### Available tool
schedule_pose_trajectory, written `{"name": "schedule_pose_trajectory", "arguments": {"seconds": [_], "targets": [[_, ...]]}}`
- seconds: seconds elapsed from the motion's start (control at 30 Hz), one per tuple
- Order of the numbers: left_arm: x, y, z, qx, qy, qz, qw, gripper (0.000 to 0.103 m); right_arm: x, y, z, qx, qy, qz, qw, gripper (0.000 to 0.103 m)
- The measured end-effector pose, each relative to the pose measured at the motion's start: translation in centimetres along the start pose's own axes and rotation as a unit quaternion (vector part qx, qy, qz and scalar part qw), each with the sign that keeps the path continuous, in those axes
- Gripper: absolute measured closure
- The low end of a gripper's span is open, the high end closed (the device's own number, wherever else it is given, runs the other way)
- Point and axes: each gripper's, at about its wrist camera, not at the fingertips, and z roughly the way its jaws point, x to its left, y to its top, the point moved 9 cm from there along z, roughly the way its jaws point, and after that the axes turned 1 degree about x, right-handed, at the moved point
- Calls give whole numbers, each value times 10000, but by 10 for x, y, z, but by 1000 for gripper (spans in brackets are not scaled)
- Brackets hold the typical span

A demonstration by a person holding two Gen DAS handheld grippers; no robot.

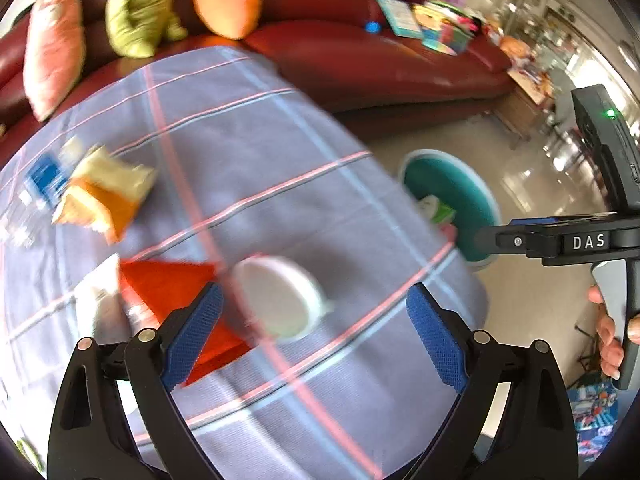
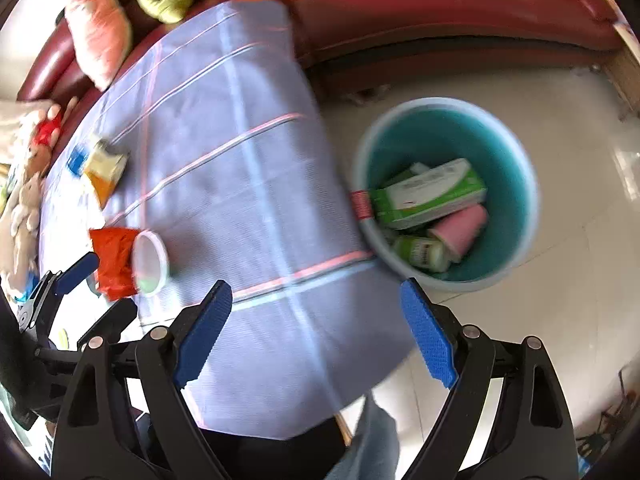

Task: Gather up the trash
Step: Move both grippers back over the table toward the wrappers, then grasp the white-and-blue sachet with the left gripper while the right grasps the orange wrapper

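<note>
My left gripper (image 1: 316,336) is open and empty above the table, its fingers either side of a white paper cup (image 1: 280,296) lying on its side beside a red wrapper (image 1: 176,300). A yellow-orange snack bag (image 1: 104,196) and a clear bottle with a blue label (image 1: 40,188) lie further left. My right gripper (image 2: 316,332) is open and empty over the table's right edge, near the teal bin (image 2: 516,216). The bin holds a green box (image 2: 432,196), a pink cup (image 2: 464,224) and a small bottle (image 2: 420,252). The cup (image 2: 150,260) and wrapper (image 2: 114,260) also show in the right wrist view.
The table wears a lavender checked cloth (image 1: 248,160). A red sofa (image 1: 360,60) with plush toys (image 1: 140,8) and books stands behind. The bin (image 1: 472,184) sits on the tiled floor right of the table. The right gripper's body (image 1: 568,240) shows at the right.
</note>
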Motion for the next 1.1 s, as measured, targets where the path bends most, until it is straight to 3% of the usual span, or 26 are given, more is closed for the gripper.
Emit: {"name": "schedule_pose_trajectory", "arguments": {"seconds": [0.33,0.57,0.73,0.77,0.87,1.1], "targets": [[110,-44,-32,-141,604,-777,9950,9,105,-8,26,268,290,-711,9967,21],[164,-64,-21,71,621,-1501,9867,9,163,-7,41,414,381,-1104,9923,21],[182,-68,-10,149,567,-1662,9844,10,193,-3,55,534,413,-1246,9899,21],[183,-68,-9,136,524,-1653,9848,19,198,-3,58,569,407,-1260,9896,21],[185,-71,-6,192,469,-1567,9863,61,209,-1,64,622,396,-1305,9887,21],[210,-82,-18,79,575,-1669,9843,63,239,0,76,679,391,-1520,9853,21]]}}
